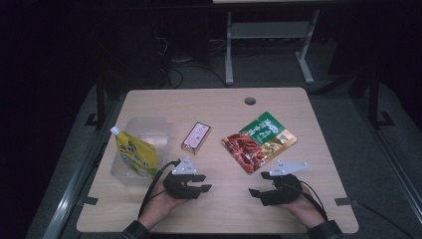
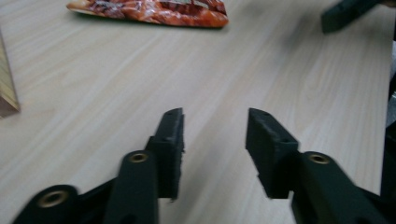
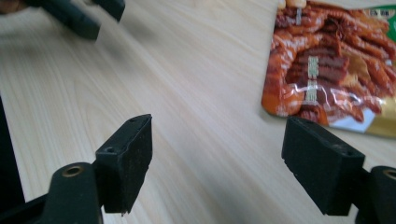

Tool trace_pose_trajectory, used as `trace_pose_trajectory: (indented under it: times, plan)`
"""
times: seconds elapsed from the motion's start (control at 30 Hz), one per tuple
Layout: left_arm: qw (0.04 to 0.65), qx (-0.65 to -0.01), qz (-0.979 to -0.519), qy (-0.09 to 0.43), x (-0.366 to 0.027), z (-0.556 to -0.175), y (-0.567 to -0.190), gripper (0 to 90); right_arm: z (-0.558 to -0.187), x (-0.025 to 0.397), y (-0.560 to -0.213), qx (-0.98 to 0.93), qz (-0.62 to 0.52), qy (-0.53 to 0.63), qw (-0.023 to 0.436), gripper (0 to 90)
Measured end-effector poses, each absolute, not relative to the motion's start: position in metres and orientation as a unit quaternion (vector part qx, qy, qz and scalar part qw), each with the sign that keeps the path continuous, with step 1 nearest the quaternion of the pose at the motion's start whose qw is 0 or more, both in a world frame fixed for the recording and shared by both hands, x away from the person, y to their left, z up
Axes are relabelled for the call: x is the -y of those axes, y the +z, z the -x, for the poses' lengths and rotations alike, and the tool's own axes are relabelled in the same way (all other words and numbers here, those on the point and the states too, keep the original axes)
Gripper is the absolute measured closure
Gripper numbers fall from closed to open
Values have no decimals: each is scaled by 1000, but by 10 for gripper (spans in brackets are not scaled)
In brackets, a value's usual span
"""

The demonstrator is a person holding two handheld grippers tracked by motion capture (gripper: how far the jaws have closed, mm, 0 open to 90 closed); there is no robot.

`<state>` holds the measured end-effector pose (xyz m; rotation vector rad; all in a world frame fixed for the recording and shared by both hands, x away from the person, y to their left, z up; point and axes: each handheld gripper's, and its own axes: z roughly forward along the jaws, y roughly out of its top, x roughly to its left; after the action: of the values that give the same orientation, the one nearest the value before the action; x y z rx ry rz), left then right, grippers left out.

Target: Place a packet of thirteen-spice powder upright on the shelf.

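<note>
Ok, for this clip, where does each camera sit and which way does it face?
High view: above the person's side, looking forward and down on the light wooden table; both forearms show, with the left hand-held gripper and right hand-held gripper.
Left gripper view: rides the left hand-held gripper, looking across bare tabletop between open jaws.
Right gripper view: rides the right hand-held gripper, open jaws near the pouch.
Shared: all three show the red and green printed foil snack pouch.

Lab/test room: lone desk (image 1: pixel 219 102) w/ cable hole, dark surround, floor cables (image 1: pixel 184 74).
</note>
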<state>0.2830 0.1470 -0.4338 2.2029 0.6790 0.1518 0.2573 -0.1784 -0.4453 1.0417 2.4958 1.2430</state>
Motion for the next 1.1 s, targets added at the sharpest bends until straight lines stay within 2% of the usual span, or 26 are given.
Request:
trace_pose_trajectory:
  times: [0.27, 0.3, 0.4, 0.5, 0.57, 1.1]
  plan:
    - [396, -302, -862, 98, -137, -314, -426, 667, -256, 184, -449, -835, -356, 410, 85, 242]
    - [397, -307, -859, 103, -136, -319, -425, 689, -255, 184, -449, -835, -357, 410, 85, 242]
    - [388, -328, -852, 126, -133, -333, -422, 843, -255, 183, -450, -835, -354, 412, 83, 242]
    - [379, -353, -841, 157, -129, -348, -420, 895, -255, 184, -450, -835, -355, 412, 82, 242]
    - [368, -375, -831, 181, -126, -365, -419, 896, -255, 184, -449, -835, -354, 413, 81, 242]
    - [330, -476, -784, 224, -134, -438, -426, 898, -256, 185, -449, -837, -347, 419, 68, 242]
